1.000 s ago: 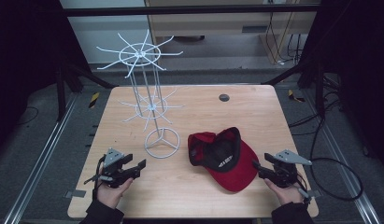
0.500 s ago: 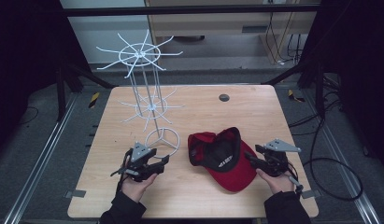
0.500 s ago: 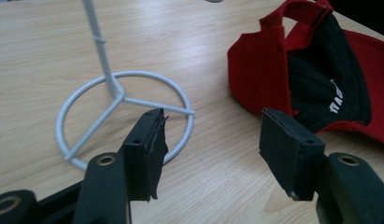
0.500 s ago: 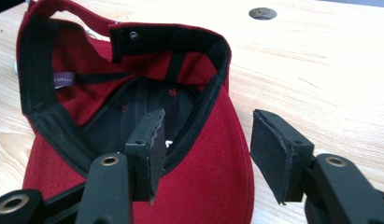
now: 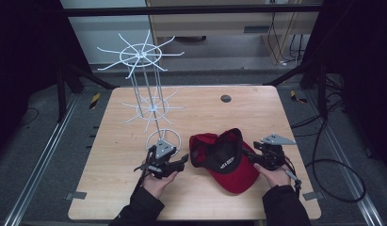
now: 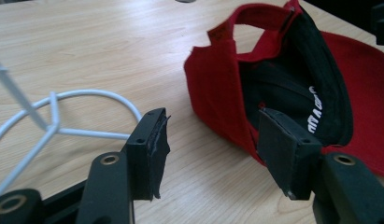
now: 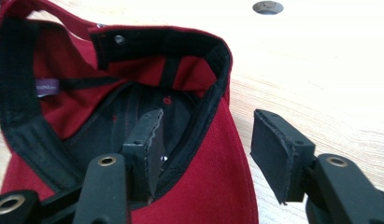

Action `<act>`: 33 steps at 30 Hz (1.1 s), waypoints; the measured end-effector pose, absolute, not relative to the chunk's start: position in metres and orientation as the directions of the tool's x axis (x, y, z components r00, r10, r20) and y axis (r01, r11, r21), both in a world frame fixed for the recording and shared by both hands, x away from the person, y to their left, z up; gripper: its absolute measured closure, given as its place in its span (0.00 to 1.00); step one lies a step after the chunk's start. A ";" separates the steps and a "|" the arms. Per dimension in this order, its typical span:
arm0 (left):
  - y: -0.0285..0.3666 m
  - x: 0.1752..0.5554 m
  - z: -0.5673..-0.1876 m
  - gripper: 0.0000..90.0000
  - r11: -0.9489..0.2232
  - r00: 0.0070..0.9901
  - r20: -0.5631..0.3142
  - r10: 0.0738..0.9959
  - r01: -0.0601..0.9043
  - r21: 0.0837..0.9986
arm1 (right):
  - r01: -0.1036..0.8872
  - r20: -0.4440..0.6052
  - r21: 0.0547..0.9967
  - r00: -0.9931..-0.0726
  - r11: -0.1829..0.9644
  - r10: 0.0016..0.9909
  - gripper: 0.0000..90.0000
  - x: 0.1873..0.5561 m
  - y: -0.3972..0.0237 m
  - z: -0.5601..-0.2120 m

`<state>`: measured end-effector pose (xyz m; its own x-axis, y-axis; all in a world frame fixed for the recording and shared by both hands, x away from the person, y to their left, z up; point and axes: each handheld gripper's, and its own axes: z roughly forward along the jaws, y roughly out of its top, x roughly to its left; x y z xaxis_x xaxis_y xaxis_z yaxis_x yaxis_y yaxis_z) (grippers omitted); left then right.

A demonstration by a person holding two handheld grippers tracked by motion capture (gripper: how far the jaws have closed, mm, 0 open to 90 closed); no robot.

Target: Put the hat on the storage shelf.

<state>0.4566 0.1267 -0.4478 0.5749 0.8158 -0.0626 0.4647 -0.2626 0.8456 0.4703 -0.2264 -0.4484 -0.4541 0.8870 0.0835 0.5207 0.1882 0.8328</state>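
So, biggest thing first: the tabletop carries everything; a white wire rack stands beyond the left tool, its ring base just off that tool's left jaw. The red cap lies upside down between the two tools, opening up, brim toward the right tool.

Left tool's jaws have just been closing a bit but are still gaping wide with nothing between them; the cap's red side wall sits right ahead of its right jaw. Right tool is spread about medium, one jaw poked inside the crown, the other outside over the brim, with the sweatband edge in the gap; pads don't seem to be pressing yet.

Handling guess: light, floppy fabric crown that'll collapse if squeezed mid-panel; brim is stiffer. I'd pinch the rim seam or brim edge; the fabric shouldn't slip much.
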 end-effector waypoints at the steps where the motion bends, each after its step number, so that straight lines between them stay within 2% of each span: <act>1: 0.124 0.458 -0.449 0.48 -0.270 0.579 -0.058 0.813 0.464 0.843 | 0.526 0.087 0.830 -0.453 0.187 0.888 0.49 0.471 -0.226 -0.449; 11: 0.105 0.471 -0.462 0.59 -0.302 0.592 -0.054 0.804 0.485 0.821 | 0.546 0.090 0.815 -0.450 0.193 0.889 0.45 0.489 -0.228 -0.460; 23: 0.102 0.482 -0.473 0.91 -0.298 0.597 -0.120 0.793 0.553 0.778 | 0.608 0.107 0.755 -0.482 0.244 0.870 0.55 0.494 -0.227 -0.474; 30: 0.099 0.483 -0.476 0.95 -0.309 0.602 -0.121 0.789 0.559 0.770 | 0.624 0.145 0.744 -0.498 0.238 0.855 0.70 0.492 -0.230 -0.476; 33: 0.100 0.485 -0.478 0.96 -0.306 0.595 -0.116 0.795 0.560 0.770 | 0.626 0.206 0.755 -0.505 0.192 0.838 0.82 0.489 -0.234 -0.471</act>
<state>0.4850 0.0995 -0.4779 0.5948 0.7955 -0.1161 0.5597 -0.3061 0.7701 0.4893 -0.2337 -0.4706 -0.5051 0.8382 0.2057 0.6264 0.1921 0.7555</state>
